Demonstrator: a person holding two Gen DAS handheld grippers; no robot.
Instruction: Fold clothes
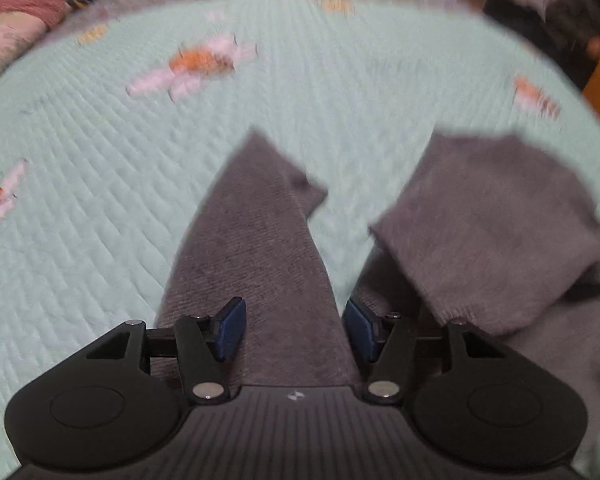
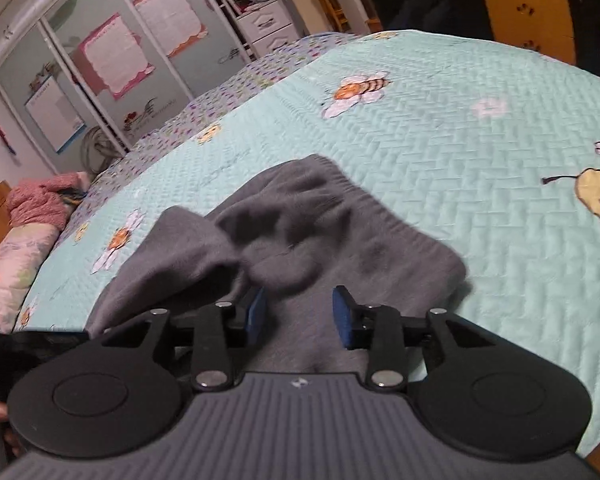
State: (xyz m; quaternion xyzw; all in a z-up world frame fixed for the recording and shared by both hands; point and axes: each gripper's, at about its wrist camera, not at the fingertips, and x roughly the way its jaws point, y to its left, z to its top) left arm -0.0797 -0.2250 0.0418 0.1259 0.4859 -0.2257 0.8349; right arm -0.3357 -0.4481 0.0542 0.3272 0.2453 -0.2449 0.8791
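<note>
Here the grey garment (image 1: 260, 248) lies on a mint quilted bedspread (image 1: 100, 140), and both grippers hang just above it. The left gripper (image 1: 296, 330) has its jaws parted, and a long strip of the cloth, probably a sleeve, runs straight out between them and tapers to a point ahead. The blue pads (image 1: 232, 328) stand clear of the fabric on either side, so nothing is pinched. Off to the right of these jaws a folded-over flap (image 1: 496, 232) rests on the rest of the garment, which suggests one fold is already laid.

The right gripper (image 2: 298, 316) is likewise open and holds nothing. Its jaws straddle the flat body of the garment (image 2: 340, 236), with a rumpled, bunched part just ahead and to their left. It looks released there to let that fold settle. A pink pillow (image 2: 16, 260) sits far off beyond the left jaw.
</note>
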